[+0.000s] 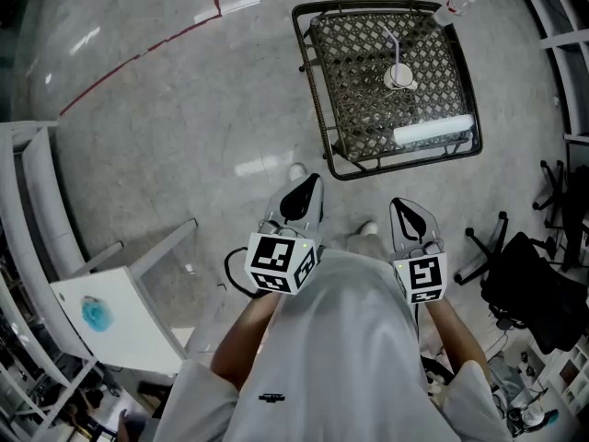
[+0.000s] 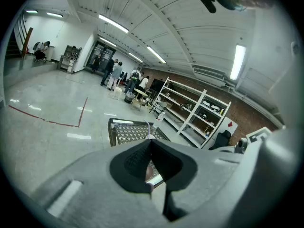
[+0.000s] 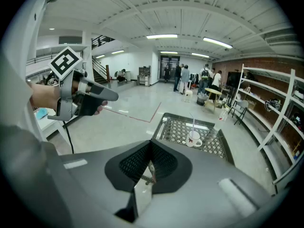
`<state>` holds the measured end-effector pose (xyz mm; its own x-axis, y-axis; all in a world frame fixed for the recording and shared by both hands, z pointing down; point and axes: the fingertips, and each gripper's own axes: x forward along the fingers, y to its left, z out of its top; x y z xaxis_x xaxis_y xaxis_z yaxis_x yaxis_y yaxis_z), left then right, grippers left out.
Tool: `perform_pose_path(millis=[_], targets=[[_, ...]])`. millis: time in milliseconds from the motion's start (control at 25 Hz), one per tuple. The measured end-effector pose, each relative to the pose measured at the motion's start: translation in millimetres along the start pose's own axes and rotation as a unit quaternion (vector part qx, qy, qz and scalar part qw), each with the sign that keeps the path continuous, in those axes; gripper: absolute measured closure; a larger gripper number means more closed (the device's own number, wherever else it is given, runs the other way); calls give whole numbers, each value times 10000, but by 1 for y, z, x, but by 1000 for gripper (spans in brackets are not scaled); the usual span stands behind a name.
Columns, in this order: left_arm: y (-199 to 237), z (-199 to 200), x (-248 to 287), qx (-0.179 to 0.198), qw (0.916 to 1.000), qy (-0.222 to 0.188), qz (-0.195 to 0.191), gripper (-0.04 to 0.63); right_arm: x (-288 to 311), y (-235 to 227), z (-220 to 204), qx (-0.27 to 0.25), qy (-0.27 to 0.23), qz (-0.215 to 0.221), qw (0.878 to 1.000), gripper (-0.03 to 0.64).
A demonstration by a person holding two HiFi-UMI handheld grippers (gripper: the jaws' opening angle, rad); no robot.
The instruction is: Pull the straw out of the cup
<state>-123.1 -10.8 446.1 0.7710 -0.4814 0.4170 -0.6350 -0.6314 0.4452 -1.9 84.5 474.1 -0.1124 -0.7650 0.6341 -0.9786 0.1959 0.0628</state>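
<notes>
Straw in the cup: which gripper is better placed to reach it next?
Right, probably. In the head view the right gripper lies almost straight below the cup and its straw, while the left gripper sits further to the left. Both are far from the cup.

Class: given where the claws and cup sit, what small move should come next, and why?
Probably move the right claw forward towards the cup: it and the left claw are shut, empty, well short of the mesh table, and the straw stands in the cup.
</notes>
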Motion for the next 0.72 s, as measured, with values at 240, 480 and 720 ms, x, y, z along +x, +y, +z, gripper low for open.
perform_pose_path(millis=[240,480,720], targets=[[-95,-58,-55,214,9997,-125,18,597,-104,9,-34,456,-711,-171,9963,614],[-224,-155,-96,357,9993,27,104,597,-213,7,-126,791,-985,10,9920,624],[-321,-232,-131,508,9952,759,-358,597,-312,1,-197,1940,-1154,-426,9733,609]])
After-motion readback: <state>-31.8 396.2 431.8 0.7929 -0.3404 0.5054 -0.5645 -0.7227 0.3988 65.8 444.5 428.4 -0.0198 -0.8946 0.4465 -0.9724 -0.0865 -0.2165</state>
